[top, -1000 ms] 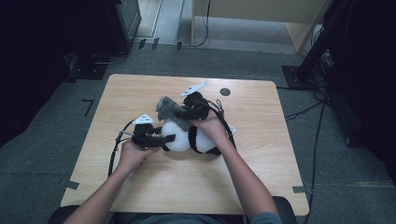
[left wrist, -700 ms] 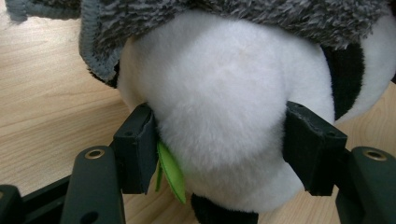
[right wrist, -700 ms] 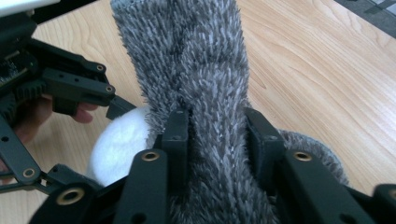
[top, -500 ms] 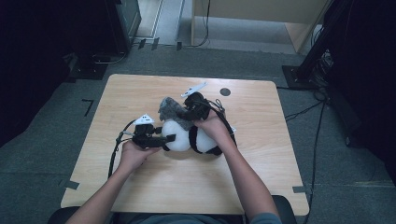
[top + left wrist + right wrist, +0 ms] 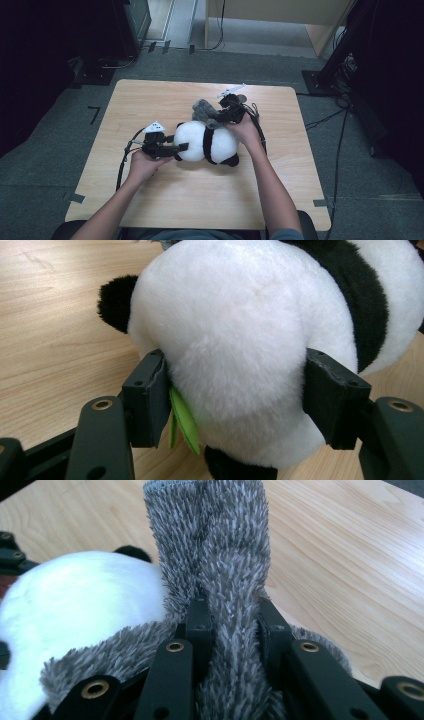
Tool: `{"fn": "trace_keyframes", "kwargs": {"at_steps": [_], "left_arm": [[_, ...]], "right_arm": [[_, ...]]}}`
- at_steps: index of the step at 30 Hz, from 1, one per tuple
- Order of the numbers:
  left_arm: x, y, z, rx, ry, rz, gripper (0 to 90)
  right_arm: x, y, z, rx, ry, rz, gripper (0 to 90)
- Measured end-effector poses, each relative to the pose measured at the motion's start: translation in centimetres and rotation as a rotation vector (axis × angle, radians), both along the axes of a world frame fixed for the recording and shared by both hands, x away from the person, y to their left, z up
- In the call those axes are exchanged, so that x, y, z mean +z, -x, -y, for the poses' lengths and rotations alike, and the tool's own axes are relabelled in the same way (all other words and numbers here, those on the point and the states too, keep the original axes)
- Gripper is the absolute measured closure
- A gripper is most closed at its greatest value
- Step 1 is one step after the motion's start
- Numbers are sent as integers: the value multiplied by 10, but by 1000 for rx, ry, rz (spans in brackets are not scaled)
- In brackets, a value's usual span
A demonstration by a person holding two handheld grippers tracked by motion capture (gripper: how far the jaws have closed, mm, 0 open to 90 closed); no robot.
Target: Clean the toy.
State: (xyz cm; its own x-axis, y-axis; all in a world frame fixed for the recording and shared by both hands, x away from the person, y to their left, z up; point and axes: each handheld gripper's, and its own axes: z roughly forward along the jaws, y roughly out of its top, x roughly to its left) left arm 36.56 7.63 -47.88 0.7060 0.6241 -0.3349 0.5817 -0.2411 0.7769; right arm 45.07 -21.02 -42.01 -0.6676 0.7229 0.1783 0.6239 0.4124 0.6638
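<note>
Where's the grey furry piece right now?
In the high view the grey furry piece sits just past the table's middle, against the far side of the panda toy, pinched in the right gripper. The left gripper clamps the panda.

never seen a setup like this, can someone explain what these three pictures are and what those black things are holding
A person sits at a wooden table with a hand-held claw in each hand. One picture looks down from above; the other two come from cameras riding on each claw, looking along its black jaws. The left claw squeezes the white head of a panda plush lying on the table. The right claw is clamped on a strip of a grey furry toy resting against the panda.
</note>
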Motion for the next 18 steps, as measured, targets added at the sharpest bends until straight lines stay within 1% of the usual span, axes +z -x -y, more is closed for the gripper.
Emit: {"fn": "trace_keyframes", "kwargs": {"at_steps": [4, 9, 11, 12, 15, 16, 18], "left_arm": [[0, 0, 0, 0, -2, 2, 338], [1, -1, 0, 0, -6, -2, 338], [1, -2, 0, 2, -2, -16, 338], [1, -2, 0, 2, -1, -17, 339], [1, -3, 1, 1, -3, -15, 341], [1, -3, 1, 0, -3, -15, 341], [1, -3, 1, -1, -3, -15, 340]], "right_arm": [[-3, -4, 15, -44, -15, -20, 742], [-6, -6, 36, -94, -5, -46, 748], [-7, -6, 43, -109, -6, -54, 749], [-7, -6, 48, -122, -6, -63, 750], [-11, -2, 60, -147, -11, -59, 753], [-12, -1, 63, -154, -11, -68, 754], [-15, 0, 70, -171, -5, -71, 755]]}}
